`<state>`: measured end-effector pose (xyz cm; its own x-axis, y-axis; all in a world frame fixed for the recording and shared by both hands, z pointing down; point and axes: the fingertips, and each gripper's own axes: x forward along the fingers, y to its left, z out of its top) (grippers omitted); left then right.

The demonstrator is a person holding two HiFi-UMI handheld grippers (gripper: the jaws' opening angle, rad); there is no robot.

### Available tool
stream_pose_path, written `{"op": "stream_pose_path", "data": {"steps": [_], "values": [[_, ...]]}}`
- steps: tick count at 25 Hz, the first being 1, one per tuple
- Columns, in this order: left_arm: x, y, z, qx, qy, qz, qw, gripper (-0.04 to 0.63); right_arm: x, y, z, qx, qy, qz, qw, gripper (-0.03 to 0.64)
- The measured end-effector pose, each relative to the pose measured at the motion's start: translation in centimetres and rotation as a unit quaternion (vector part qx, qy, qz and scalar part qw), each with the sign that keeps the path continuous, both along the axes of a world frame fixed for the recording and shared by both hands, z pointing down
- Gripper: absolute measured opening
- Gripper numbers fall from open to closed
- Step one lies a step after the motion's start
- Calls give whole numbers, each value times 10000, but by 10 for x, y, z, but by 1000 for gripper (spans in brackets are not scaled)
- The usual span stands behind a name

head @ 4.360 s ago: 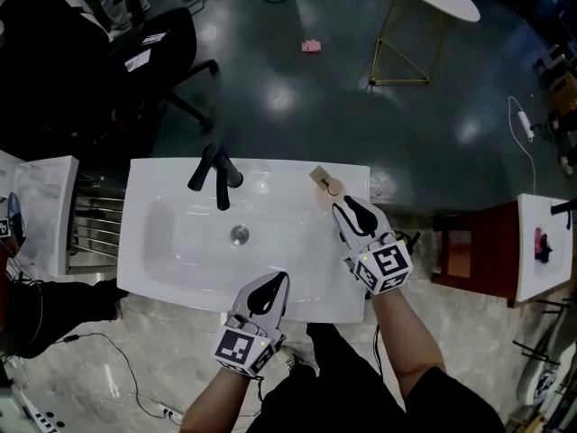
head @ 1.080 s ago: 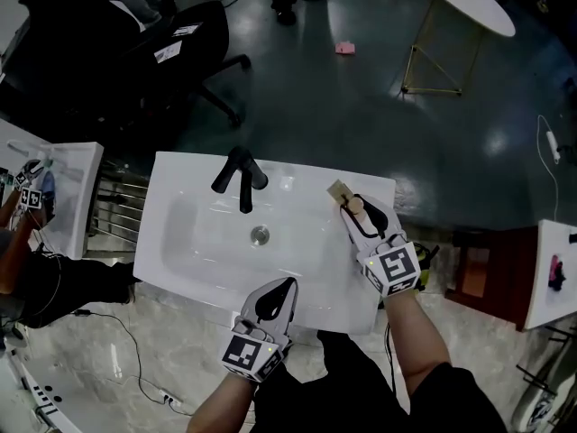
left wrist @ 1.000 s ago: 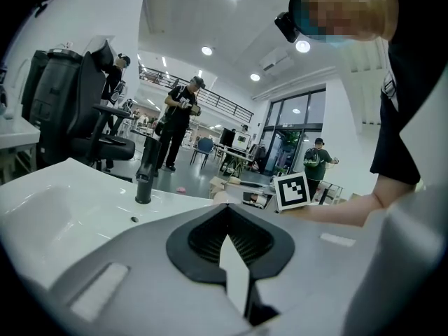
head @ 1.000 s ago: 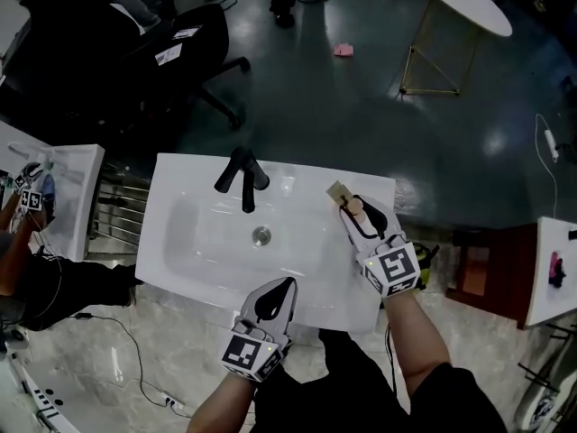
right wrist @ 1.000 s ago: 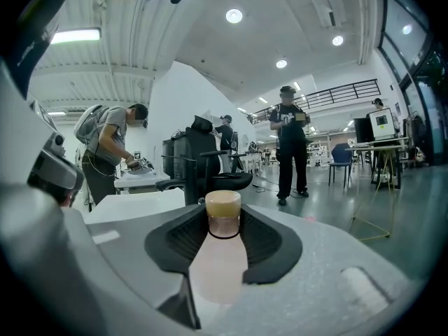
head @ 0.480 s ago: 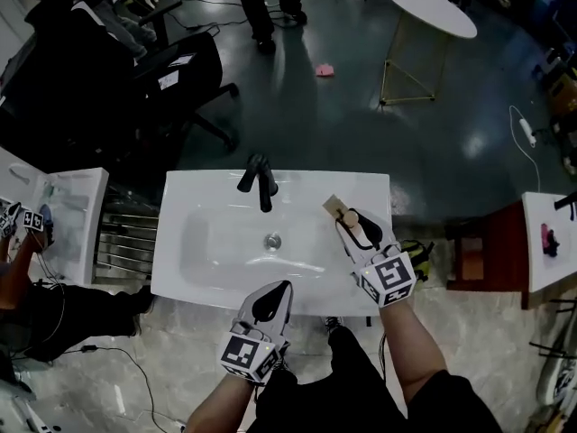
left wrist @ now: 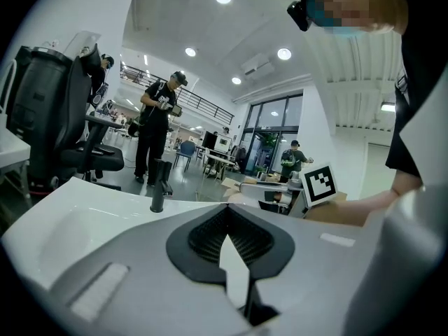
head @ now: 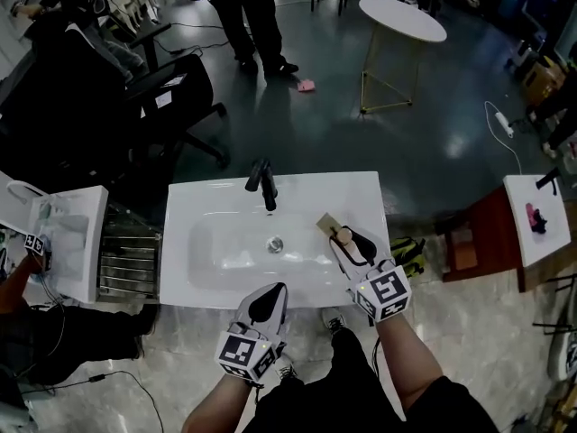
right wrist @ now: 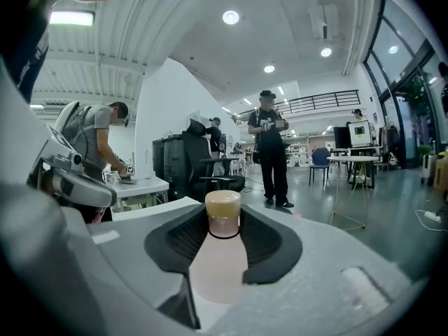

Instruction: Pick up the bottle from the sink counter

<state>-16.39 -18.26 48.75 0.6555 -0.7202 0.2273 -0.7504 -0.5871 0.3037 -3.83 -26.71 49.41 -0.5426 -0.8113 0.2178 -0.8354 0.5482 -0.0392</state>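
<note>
Right tongs (head: 345,238) clamp the bottle (right wrist: 222,222) near the tabletop's (head: 361,188) right edge; squeeze firmly and raise smoothly. Left tongs (head: 273,292) sit closed, empty.

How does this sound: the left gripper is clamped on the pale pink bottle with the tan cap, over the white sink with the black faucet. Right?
Not quite. The right gripper is clamped on the pale pink bottle with the tan cap, as the right gripper view shows; the left gripper is shut on nothing. The white sink and black faucet are right.
</note>
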Motion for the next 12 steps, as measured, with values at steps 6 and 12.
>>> {"op": "stream_pose_path", "data": {"steps": [6,12], "values": [[-11,16,-13,220,96,191,9995,3,-14,34,-14,24,14,99,9999,138],[-29,40,-21,304,76,308,9990,3,-30,65,-27,73,-35,217,9997,138]]}}
